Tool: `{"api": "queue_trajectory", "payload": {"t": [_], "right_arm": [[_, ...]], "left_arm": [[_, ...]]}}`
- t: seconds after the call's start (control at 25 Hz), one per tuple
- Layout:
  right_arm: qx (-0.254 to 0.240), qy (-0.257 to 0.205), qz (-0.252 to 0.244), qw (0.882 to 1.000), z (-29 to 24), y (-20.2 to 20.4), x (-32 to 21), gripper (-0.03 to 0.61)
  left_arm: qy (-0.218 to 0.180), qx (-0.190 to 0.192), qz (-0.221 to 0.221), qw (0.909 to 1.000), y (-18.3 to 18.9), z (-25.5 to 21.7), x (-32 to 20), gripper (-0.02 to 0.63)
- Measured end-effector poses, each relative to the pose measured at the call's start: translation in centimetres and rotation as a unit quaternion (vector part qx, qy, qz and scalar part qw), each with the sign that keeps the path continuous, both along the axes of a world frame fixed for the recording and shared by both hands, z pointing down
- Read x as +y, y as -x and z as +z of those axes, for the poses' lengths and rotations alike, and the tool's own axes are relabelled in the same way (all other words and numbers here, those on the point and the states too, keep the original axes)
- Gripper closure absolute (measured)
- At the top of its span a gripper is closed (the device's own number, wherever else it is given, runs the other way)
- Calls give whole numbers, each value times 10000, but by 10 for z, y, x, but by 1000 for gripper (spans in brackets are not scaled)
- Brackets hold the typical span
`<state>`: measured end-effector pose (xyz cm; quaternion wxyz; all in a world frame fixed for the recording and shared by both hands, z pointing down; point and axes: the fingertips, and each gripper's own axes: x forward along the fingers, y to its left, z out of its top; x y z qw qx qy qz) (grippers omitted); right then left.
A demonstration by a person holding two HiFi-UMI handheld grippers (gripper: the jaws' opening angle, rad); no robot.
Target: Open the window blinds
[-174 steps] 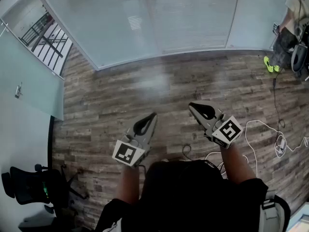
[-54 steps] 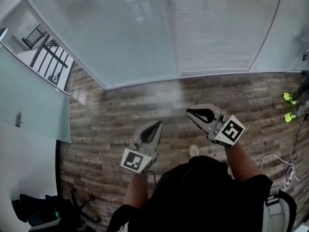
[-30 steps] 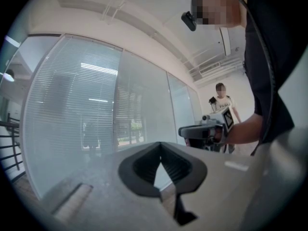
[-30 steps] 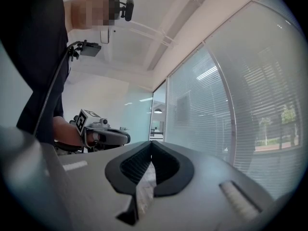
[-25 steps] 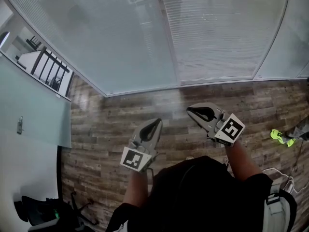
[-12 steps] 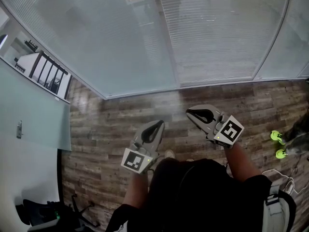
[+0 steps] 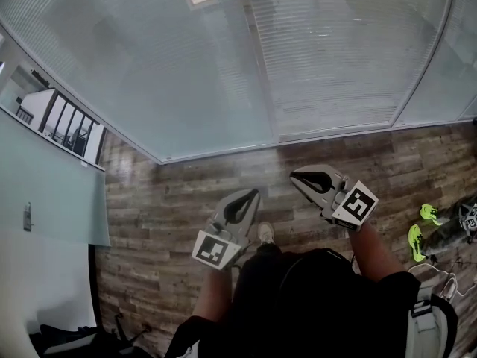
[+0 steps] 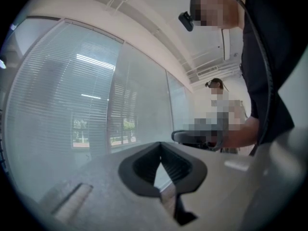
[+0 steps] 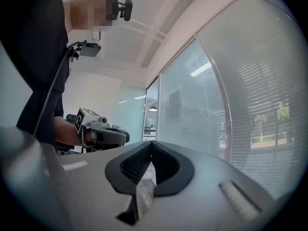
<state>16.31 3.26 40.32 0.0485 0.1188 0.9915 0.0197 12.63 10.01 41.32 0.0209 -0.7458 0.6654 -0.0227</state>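
The window blinds (image 7: 335,58) are lowered across the whole glazed wall ahead of us, with their slats lying flat behind the panes. We judge the task to be at its approach step, since nothing on the blinds has been touched or taken hold of. A strip of wooden floor (image 7: 186,192) lies between us and the foot of the blinds, so we are near them but not within reach.

The next move calls for closing that gap and finding whatever works the slats. We can make out no cord, wand or switch on the blinds from here, and that has to be found before either jaw can open for a grasp.

Both forearms are held out from the body toward the blinds, roughly level and side by side. The left gripper (image 7: 256,192) is a little further back from the blinds than the right gripper (image 7: 294,174). Both are clenched tip to tip with nothing between the jaws.

Our shoe (image 7: 264,232) shows on the floor below the left gripper, on the side away from the blinds.
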Motion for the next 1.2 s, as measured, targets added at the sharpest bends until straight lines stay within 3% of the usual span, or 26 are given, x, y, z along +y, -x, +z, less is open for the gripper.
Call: {"api": "queue_trajectory", "payload": {"t": [0.52, 0.68, 1.2], "right_arm": [[-11, -233, 531, 9983, -18, 83, -45, 572], [266, -243, 613, 9975, -7, 102, -51, 572], [207, -253, 765, 9965, -11, 175, -64, 572]], "left_arm": [[-149, 51, 553, 9983, 90, -13, -52, 611], [-127, 129, 701, 9974, 110, -10, -62, 611], [-159, 184, 897, 9957, 179, -6, -75, 610]]}}
